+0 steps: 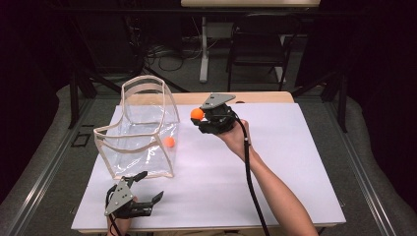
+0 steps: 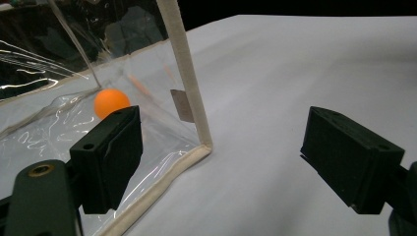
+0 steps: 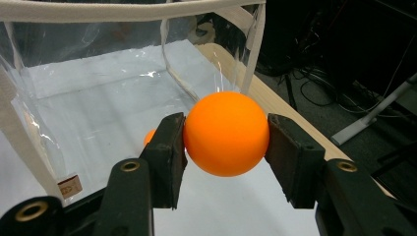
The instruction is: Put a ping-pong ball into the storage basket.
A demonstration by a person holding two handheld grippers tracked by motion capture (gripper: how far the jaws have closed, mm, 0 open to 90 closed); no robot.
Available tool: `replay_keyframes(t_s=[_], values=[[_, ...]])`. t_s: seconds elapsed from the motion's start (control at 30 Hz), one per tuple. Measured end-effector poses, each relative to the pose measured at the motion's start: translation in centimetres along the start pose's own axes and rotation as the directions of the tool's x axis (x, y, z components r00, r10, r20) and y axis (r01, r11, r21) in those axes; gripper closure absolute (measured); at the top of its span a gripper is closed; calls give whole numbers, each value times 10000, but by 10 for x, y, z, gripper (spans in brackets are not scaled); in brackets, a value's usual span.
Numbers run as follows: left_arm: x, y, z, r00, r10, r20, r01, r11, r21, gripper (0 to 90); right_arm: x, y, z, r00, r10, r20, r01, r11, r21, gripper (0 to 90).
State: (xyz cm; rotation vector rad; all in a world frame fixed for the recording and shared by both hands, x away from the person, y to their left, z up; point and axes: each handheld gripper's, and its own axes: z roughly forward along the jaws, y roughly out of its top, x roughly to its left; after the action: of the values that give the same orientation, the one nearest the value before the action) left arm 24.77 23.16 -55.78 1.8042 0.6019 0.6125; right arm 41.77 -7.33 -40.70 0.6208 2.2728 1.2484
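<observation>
White-covered table (image 1: 275, 162), dark room behind: right gripper (image 1: 200, 118) grips an orange ball (image 1: 197, 114), left gripper (image 1: 147, 189) idle.

Right gripper's jaws are clamped on the held ball (image 3: 226, 132), one pad on each side, nearly as closed as they get; ball is off the table, just outside the clear bag (image 1: 142, 132), at 3 o'clock of the bag's rim. Left gripper (image 2: 221, 162) sits at 6 o'clock of the bag near the table's front edge, jaws spread wide, nothing between them, pads apart from the bag's cream-trimmed corner (image 2: 189, 88). Second orange ball (image 1: 169, 142) lies inside the bag on its floor, toward the right wall; also seen through the plastic in the left gripper view (image 2: 111, 102).
</observation>
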Motion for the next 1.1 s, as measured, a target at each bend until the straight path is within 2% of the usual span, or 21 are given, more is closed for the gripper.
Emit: replay_keyframes(t_s=[0.23,0.33,1.1], values=[[0,0,0,10000,30,-11,-30,10000,-8,157,-1,5,-3,10000,-39,38,40,9999,-118,501],[0,0,0,10000,28,-18,-28,10000,2,157,-1,8,-4,9999,55,-134,-58,9998,-198,501],[0,0,-1,10000,51,-5,-51,10000,7,157,3,22,-4,9997,-167,-192,161,9994,-301,501]])
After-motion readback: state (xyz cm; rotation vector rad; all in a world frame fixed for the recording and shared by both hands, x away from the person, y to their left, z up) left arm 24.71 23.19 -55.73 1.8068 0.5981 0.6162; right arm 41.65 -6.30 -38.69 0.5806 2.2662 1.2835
